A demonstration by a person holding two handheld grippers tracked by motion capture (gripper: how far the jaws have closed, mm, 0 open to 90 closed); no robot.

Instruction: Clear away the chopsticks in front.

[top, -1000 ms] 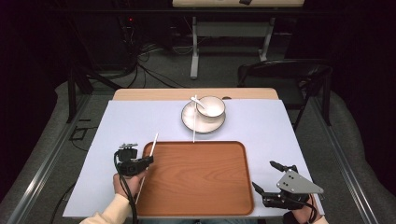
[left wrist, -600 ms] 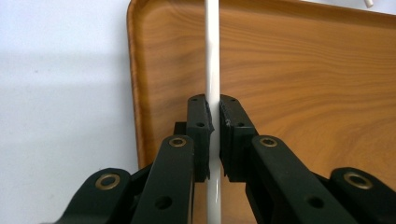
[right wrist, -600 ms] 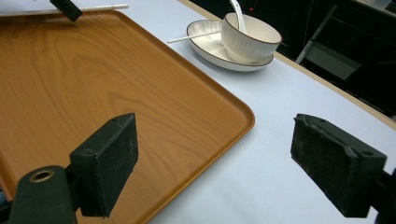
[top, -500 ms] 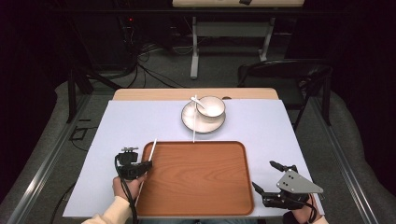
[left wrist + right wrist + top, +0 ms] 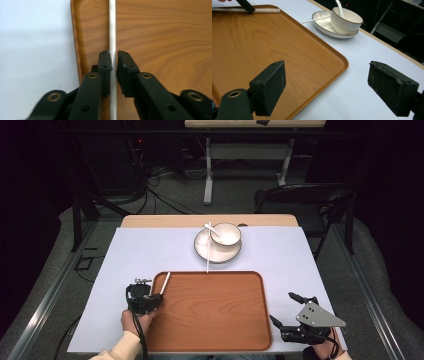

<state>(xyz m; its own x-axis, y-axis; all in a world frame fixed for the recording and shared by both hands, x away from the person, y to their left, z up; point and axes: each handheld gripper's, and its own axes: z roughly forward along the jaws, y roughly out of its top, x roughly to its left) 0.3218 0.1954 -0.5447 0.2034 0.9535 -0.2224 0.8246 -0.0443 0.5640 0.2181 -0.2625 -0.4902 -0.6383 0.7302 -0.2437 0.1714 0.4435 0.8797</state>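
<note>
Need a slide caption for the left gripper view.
Left claw shut on a white chopstick over the wooden tray's left edge.

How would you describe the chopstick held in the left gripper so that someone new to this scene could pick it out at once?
Start at the wooden tray on the near half of the table. At its left edge, the left gripper is shut on a thin white chopstick that points away over the tray's far left corner. Unlike the other chopstick, which leans on the plate beyond the tray, this one is gripped between black jaws.
</note>
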